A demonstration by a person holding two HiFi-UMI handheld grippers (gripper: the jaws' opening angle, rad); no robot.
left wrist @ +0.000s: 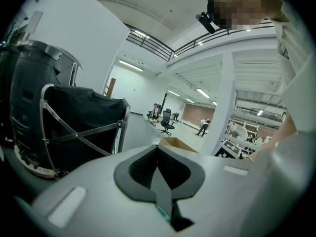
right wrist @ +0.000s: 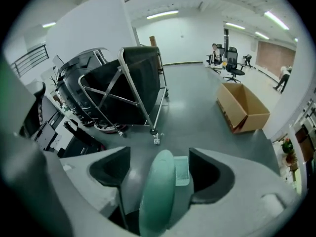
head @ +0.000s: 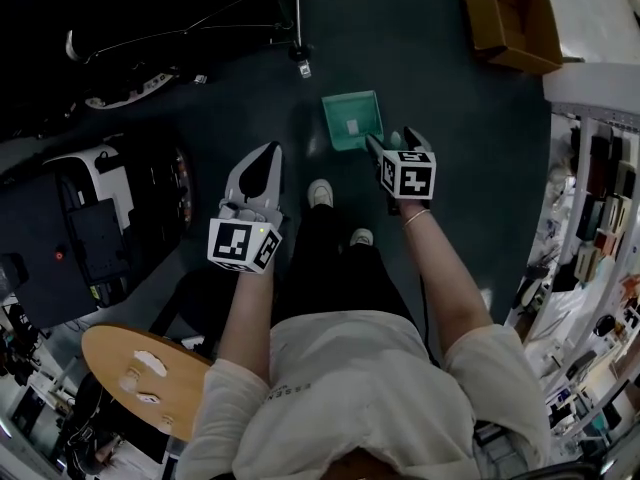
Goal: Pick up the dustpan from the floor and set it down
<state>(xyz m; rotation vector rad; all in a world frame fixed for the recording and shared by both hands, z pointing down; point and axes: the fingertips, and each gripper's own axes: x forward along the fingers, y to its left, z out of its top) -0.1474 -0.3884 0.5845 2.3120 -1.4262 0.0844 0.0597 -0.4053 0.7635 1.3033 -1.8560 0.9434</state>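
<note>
Right gripper [right wrist: 160,164] is shown released, its jaws spread wide, while left gripper [left wrist: 158,169] beside it is clenched on nothing. Just ahead of the right gripper's tips, the green dustpan [head: 352,120] is set on the dark floor [head: 440,118], its handle [right wrist: 158,196] reaching loosely between those spread jaws.
</note>
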